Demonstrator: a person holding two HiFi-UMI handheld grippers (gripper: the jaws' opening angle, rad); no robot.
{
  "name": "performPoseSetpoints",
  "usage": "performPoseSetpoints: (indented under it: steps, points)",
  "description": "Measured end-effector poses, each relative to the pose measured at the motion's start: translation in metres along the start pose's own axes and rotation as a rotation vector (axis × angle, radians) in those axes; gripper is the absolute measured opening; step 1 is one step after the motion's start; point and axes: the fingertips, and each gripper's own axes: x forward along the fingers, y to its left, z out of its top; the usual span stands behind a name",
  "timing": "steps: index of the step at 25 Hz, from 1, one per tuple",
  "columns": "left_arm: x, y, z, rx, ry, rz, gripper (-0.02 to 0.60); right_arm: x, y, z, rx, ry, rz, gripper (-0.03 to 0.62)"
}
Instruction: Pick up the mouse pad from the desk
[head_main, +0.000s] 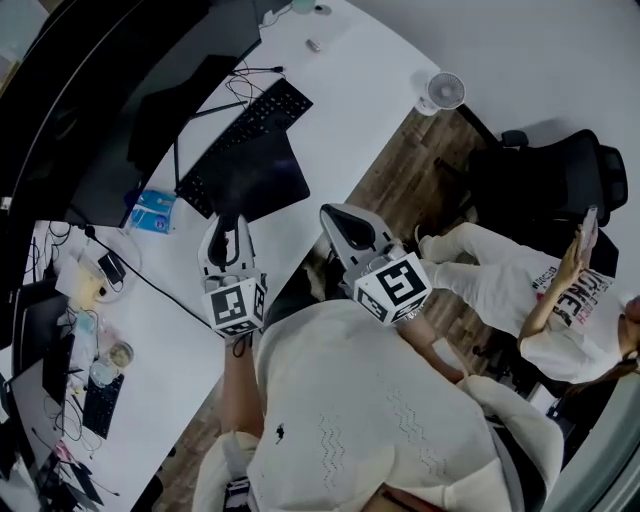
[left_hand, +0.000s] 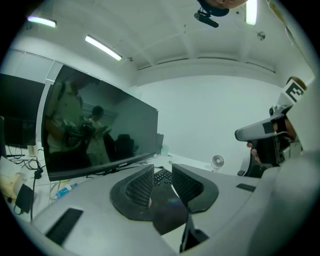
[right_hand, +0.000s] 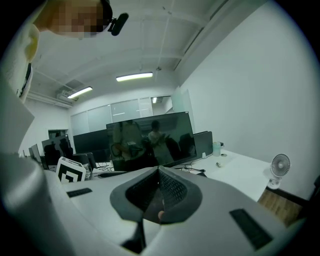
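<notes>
Office counter (head_main: 360, 90); pad (head_main: 268, 182) lies dark, left of centre, by the keyboard (head_main: 248, 128).
Left tool (head_main: 228, 222) apart and empty, near the pad; right tool (head_main: 340, 218) together. The flat pad may slip out, or the keyboard gets nudged.

Showing a white desk (head_main: 360, 110) carrying a black keyboard (head_main: 245, 140), with a dark mouse pad (head_main: 272, 182) lying flat and touching it, a blue packet (head_main: 153, 211) resting nearby, cables (head_main: 150, 280) trailing across, and a small fan (head_main: 443, 92) standing at the edge.
</notes>
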Motion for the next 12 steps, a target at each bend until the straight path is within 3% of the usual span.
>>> performPoseSetpoints:
  steps: [12]
  points:
    - [0.032, 0.062, -0.044, -0.031, 0.098, 0.072, 0.166, 0.033, 0.017, -0.005, -0.015, 0.045, 0.053, 0.002]
